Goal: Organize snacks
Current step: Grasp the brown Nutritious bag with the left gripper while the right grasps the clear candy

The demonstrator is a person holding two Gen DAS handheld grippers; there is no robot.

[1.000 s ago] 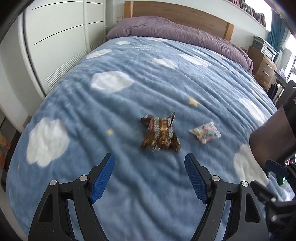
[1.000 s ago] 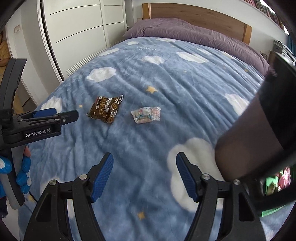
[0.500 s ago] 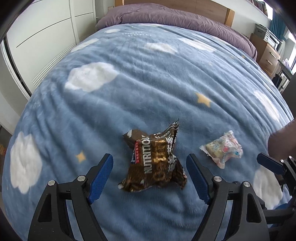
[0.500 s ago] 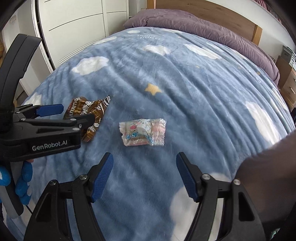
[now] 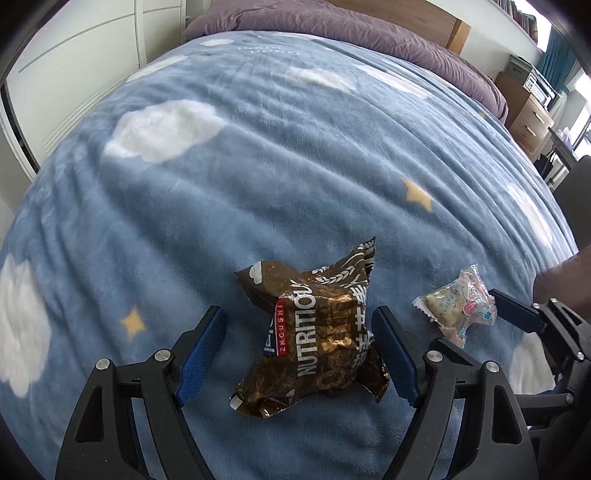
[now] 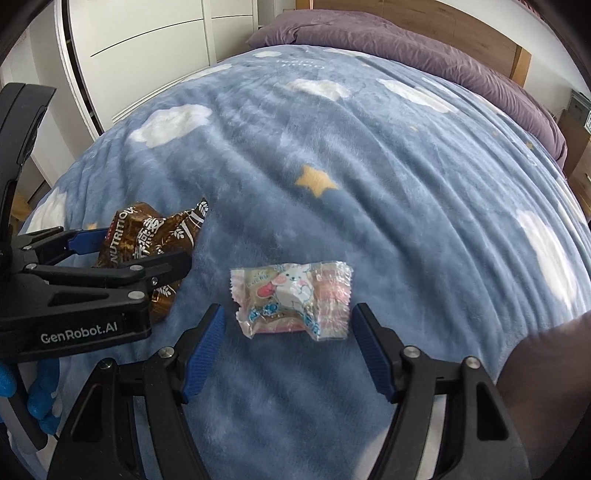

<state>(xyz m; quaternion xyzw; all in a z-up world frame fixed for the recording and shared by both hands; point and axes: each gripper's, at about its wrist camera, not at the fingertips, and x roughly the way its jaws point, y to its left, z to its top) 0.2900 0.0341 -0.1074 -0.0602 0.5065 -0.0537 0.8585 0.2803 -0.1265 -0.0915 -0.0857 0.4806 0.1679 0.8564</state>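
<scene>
Left gripper (image 5: 299, 354): jaws spread wide, one blue pad on each side of the brown snack packet; nothing clamped
Brown snack packet (image 5: 317, 339): crumpled, lying on the blanket between the left gripper's fingers; the right-hand pad sits just beside its edge, and contact cannot be confirmed; the left-hand pad stands clear of it
Right gripper (image 6: 288, 347): jaws spread wide, straddling the pale candy packet from the near side; nothing clamped
Pale candy packet (image 6: 291, 299): clear wrapper with pink and blue cartoon print, lying flat on the blanket, just ahead of and between the right gripper's pads, touching neither
Packet spacing: the two packets lie near each other, apart, brown one to the left
Blanket (image 5: 258, 166): blue fleece with white clouds and yellow stars, covering the bed
Pillow (image 6: 369, 33): purple, at the head of the bed against the wooden headboard (image 6: 461, 22)
Wardrobe (image 6: 147, 44): white doors, left of the bed
</scene>
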